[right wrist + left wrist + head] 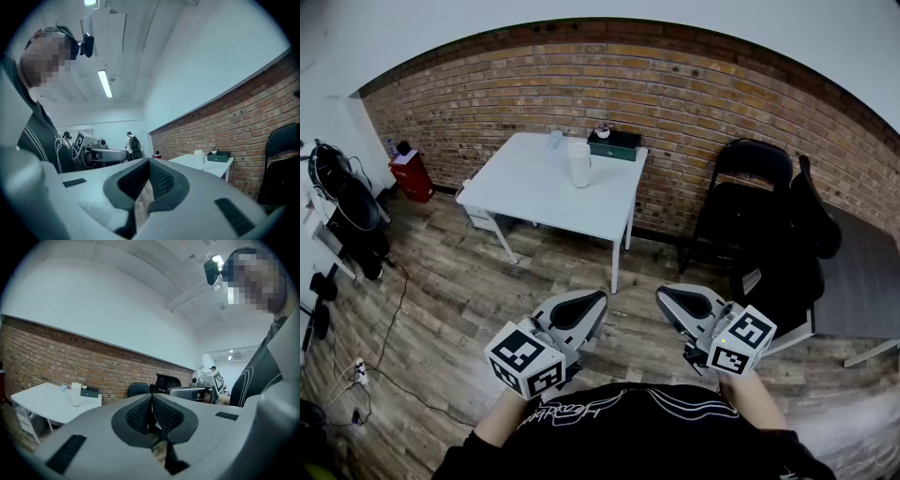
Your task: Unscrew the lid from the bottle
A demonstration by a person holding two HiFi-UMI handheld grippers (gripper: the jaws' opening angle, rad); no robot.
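Bottle (579, 164): just one, white, standing upright on the white table (525, 192) by the brick wall (694, 94), well apart from both of my grippers. Its lid (578, 145) is on. It is the same white as the body and so small from here that I can't see where one ends and the other begins.

Just behind the bottle sits one dark green box (614, 145) with a small object on top that I can't identify. One small clear cup (555, 140) stands near the table's back edge, left of the box. I count a single table and one black folding chair (748, 202) to its right, with something dark bunched beside it that I can't make out. A red item (412, 174) sits on the floor at the wall's left end, too small to read.

I hold two grippers low and close to my body, over the wooden floor (469, 300). On my left gripper (600, 298) the fingers are pressed together with nothing between them. My right gripper (660, 292) is the same, its fingers closed on each other and empty. Each marker cube hides most of the hand behind it, and my shirt fills the bottom edge of the head view.
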